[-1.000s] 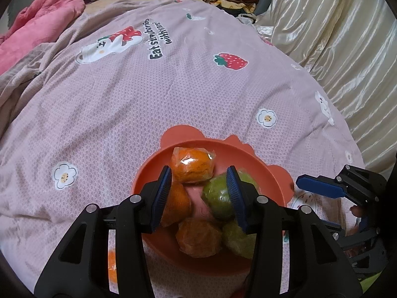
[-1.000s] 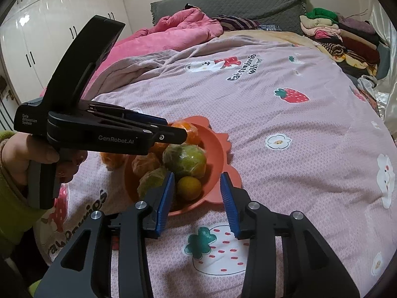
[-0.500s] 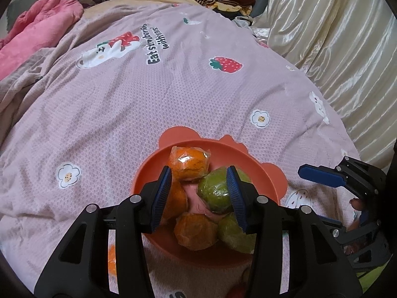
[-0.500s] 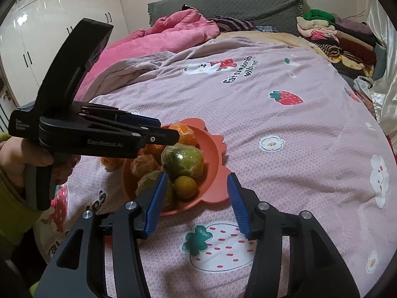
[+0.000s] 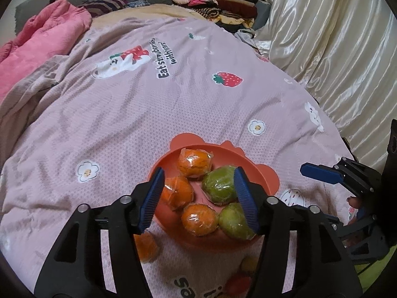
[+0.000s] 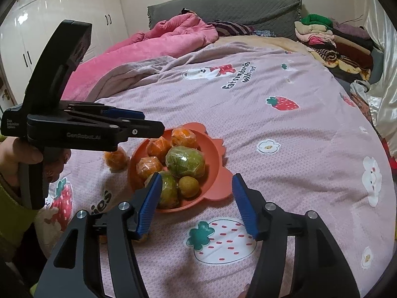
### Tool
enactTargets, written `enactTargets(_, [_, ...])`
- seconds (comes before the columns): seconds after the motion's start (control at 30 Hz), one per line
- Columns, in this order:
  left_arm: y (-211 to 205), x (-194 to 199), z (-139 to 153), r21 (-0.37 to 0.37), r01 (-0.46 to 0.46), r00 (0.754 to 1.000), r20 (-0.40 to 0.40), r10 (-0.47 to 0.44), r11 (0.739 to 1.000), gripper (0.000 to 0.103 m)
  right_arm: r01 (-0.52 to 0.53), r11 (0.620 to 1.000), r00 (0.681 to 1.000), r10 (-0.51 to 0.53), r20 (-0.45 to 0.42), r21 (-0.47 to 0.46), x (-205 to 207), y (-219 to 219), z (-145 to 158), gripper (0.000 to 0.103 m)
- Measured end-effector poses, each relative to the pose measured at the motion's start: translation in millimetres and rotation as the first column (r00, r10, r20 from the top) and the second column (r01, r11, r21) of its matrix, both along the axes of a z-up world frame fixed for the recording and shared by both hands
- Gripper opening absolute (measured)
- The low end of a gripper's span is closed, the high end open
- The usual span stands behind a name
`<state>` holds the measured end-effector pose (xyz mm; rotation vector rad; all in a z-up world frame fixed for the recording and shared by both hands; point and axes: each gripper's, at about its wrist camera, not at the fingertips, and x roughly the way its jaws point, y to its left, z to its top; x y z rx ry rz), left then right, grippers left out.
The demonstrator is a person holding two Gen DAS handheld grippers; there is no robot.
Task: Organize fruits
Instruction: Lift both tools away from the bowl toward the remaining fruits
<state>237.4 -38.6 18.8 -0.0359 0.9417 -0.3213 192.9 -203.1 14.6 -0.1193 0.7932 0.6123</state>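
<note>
A coral bowl (image 5: 269, 183) (image 6: 215, 154) on the pink bedspread holds several film-wrapped fruits: oranges (image 5: 196, 165) (image 6: 158, 146), a large green fruit (image 5: 219, 185) (image 6: 184, 161) and a small yellow-green one (image 6: 188, 186). One more wrapped orange (image 5: 146, 245) (image 6: 115, 159) lies on the cover just left of the bowl. My left gripper (image 5: 198, 172) (image 6: 151, 121) hovers above the bowl, its jaws opening with nothing gripped. My right gripper (image 6: 197, 177) sits at the bowl's near rim, its jaws also opening and empty. One of its blue fingers (image 5: 320, 173) shows at the right.
Small loose fruits (image 5: 248, 264) lie on the cover near the front edge. A pink quilt (image 6: 173, 34) is bunched at the back left, folded clothes (image 6: 330, 37) are stacked at the back right, and a satin curtain (image 5: 335, 49) hangs on the right.
Both grippers' jaws have spread wider. The left gripper has lifted and drawn back from the bowl, so the fruits look smaller. The right gripper has hardly moved.
</note>
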Motion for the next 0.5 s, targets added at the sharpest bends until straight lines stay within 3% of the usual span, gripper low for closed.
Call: enactTargets(0.5, [10.9, -25.4, 17.5, 0.016, -0.041, 0.997, 0.063, 0.04, 0.999, 0.076, 0.008, 1.0, 1.0, -0.008, 0.016, 0.001, -11.7, -0.6, 6.2, 0.071])
